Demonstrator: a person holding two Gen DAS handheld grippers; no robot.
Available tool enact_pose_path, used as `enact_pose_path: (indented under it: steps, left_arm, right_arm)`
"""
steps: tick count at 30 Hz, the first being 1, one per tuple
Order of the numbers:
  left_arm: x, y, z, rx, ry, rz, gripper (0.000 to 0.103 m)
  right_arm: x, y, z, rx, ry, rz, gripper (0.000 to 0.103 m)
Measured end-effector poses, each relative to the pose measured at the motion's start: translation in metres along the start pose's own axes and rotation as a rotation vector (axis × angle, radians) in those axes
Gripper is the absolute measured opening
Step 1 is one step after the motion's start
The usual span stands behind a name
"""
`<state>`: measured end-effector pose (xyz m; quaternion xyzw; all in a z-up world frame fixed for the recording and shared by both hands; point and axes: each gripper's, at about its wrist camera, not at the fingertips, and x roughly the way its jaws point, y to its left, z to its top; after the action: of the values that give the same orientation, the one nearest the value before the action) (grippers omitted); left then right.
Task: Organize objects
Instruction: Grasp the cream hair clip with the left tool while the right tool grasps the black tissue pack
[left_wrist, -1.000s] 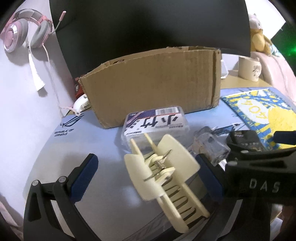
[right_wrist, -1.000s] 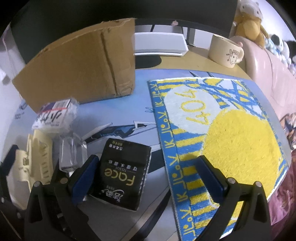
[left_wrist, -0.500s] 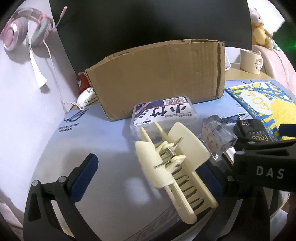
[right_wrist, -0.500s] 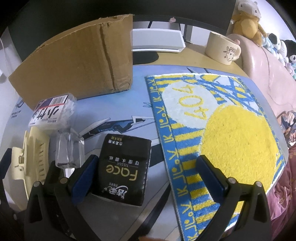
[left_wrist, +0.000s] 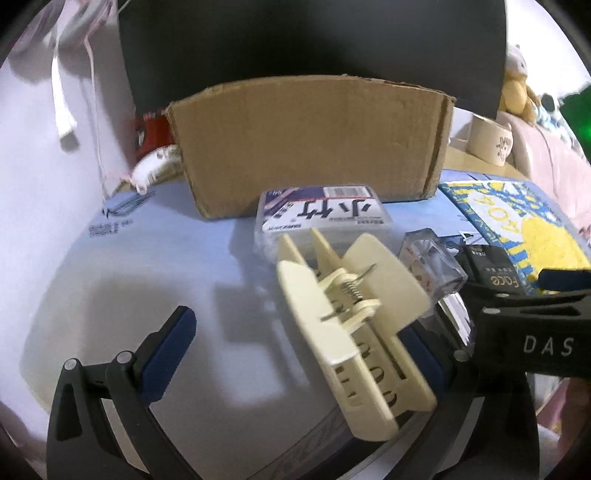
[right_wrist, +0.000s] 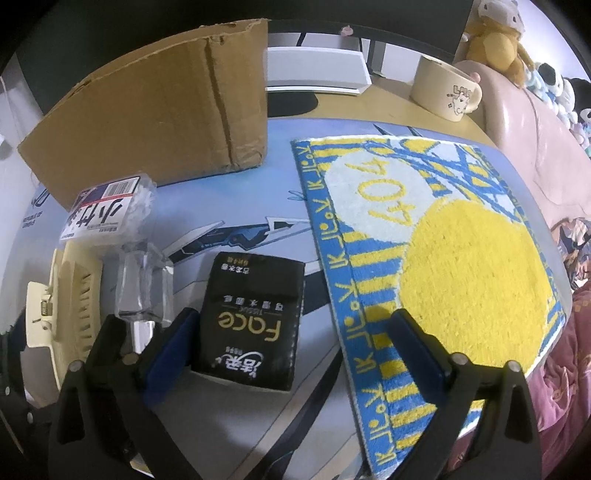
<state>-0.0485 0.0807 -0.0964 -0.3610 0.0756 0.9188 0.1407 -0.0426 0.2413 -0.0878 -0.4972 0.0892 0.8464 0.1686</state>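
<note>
**A:** Your left claw (left_wrist: 295, 354) is spread wide, and the cream hair clip (left_wrist: 354, 317) lies between its fingers, against the right one; the left finger (left_wrist: 168, 350) stands well apart from it. Whether the clip rests on the table (left_wrist: 147, 258) or leans on that finger, I cannot tell.

**B:** And my right claw (right_wrist: 291, 350)?

**A:** Also wide, holding nothing. It hangs over the black tissue pack (right_wrist: 255, 317), whose near left corner sits just beside the left finger (right_wrist: 166, 347); the right finger lies over the edge of the yellow and blue towel (right_wrist: 443, 266).

**B:** What does each camera give you that the other doesn't?

**A:** The left wrist view shows the clip's spring and teeth close up, plus a red thing (left_wrist: 151, 136) and a white thing (left_wrist: 155, 166) behind the left end of the cardboard box (left_wrist: 306, 140). The right wrist view shows the clip only at its left edge, partly cut off, but it shows the whole towel, the tissue pack's face, and a white flat box (right_wrist: 317, 70) behind the cardboard one.

**B:** Anything in both?

**A:** The clear labelled case (left_wrist: 321, 214) in front of the cardboard box, the small clear cube (left_wrist: 432, 262) beside the clip, and the cream mug (right_wrist: 443, 92) at the back right.

**B:** What's hard to see?

**A:** The cardboard box's inside is hidden from both views. In the left wrist view, your right claw's black body covers most of the tissue pack, and the clip hides its own far teeth. The upper left corner there is blurred.
</note>
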Motion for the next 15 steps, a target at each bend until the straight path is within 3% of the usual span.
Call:
enact_pose_path:
  steps: [4,7,10,14,15]
  left_arm:
    - [0.001,0.004,0.0,-0.014,0.006,-0.024,0.1]
    - [-0.003,0.0,-0.002,0.006,-0.012,-0.041,0.082]
    - [-0.006,-0.002,-0.001,0.018,-0.03,-0.049,0.049]
    - [-0.007,0.0,0.0,0.005,-0.043,-0.065,0.03]
    - [-0.008,0.0,0.0,0.0,-0.044,-0.072,0.03]
  right_arm:
    - [-0.004,0.001,0.0,-0.003,-0.01,-0.002,0.086]
    - [-0.004,-0.001,0.001,0.01,-0.006,0.007,0.085]
    - [-0.006,-0.002,0.001,0.001,-0.005,0.018,0.077]
    - [-0.011,-0.001,0.001,-0.003,-0.014,0.053,0.057]
    - [-0.012,0.0,0.0,-0.004,-0.016,0.072,0.052]
